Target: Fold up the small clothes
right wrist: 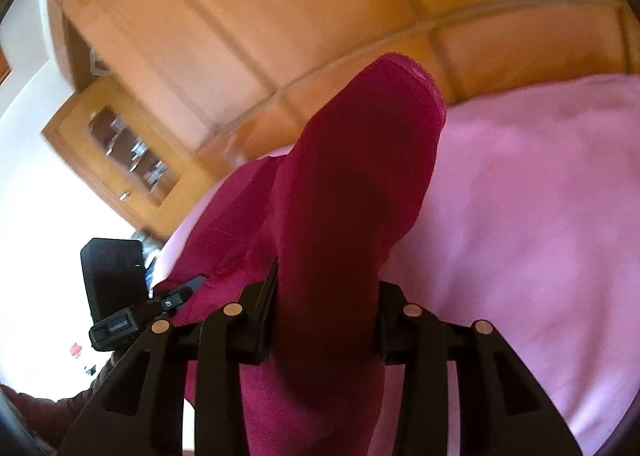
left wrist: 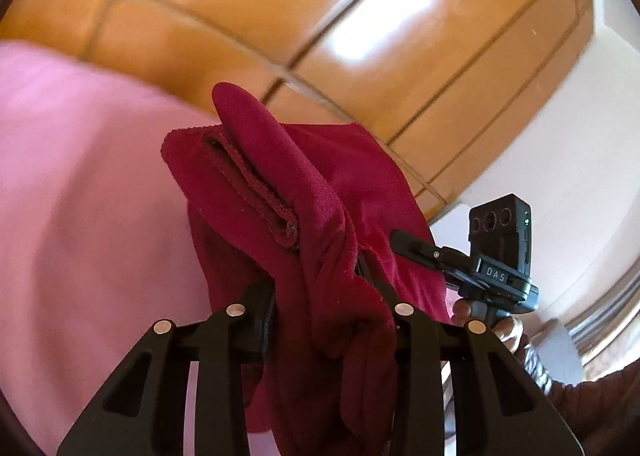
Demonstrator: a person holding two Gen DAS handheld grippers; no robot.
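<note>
A dark red garment (left wrist: 304, 215) hangs between my two grippers, lifted above the pink bedsheet (left wrist: 88, 223). My left gripper (left wrist: 320, 292) is shut on a bunched edge of it, with a hemmed fold standing up in front. My right gripper (right wrist: 324, 288) is shut on another part of the same dark red garment (right wrist: 352, 183), which rises in a tall fold. The right gripper (left wrist: 424, 256) shows in the left wrist view, at the cloth's right edge. The left gripper (right wrist: 184, 292) shows in the right wrist view, at the cloth's left edge. The fingertips are hidden in cloth.
A padded tan leather headboard (left wrist: 320, 15) rises behind the bed. The pink bedsheet (right wrist: 520, 215) spreads under the garment. A wooden cabinet with a glass door (right wrist: 128, 151) stands against the white wall (left wrist: 580, 183).
</note>
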